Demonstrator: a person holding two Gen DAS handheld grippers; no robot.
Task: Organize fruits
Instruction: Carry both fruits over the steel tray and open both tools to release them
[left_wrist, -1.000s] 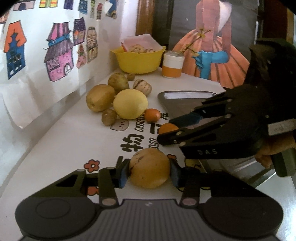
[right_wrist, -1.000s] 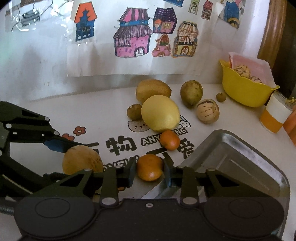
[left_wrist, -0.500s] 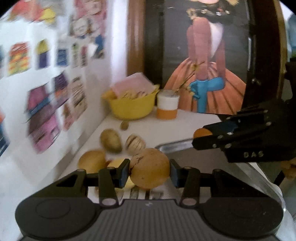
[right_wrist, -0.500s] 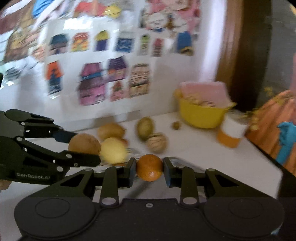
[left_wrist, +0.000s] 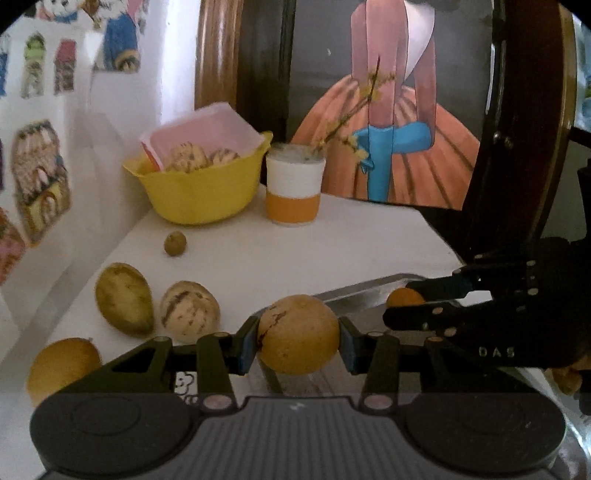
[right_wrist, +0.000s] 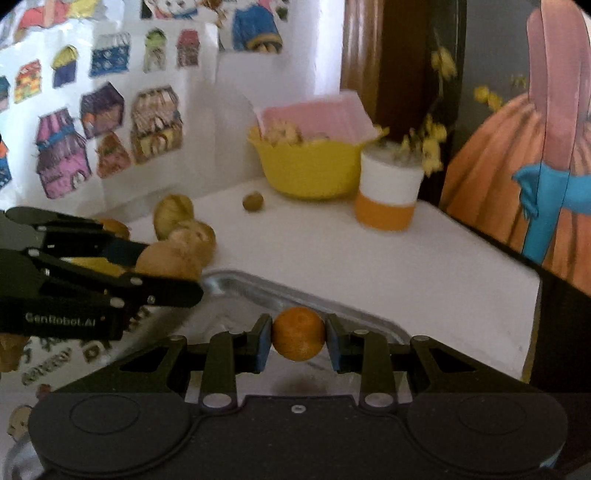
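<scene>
Holding a fruit in each tool, you are poised over the shiny metal tray that lies near the front of the white bench. The left gripper has its fingers clamped on the round tan fruit with a dark crack, which hangs over the tray's left rim; the right gripper pinches the small orange citrus by its sides, over the tray's near part and further in than the left.

The relation that matters is height and side — both fruits appear to sit above the tray floor rather than on it, and the right one looks nearer a clear spot. Lower each before releasing, I judge, or these round things will roll.

Behind the left rim lie the loose fruits: a striped pale melon-like fruit, a greenish-brown oval fruit, a yellow lemon-like fruit and a small brown round fruit. In the far left corner stand a yellow plastic bowl and a white-and-orange cup — well clear of your path.
</scene>
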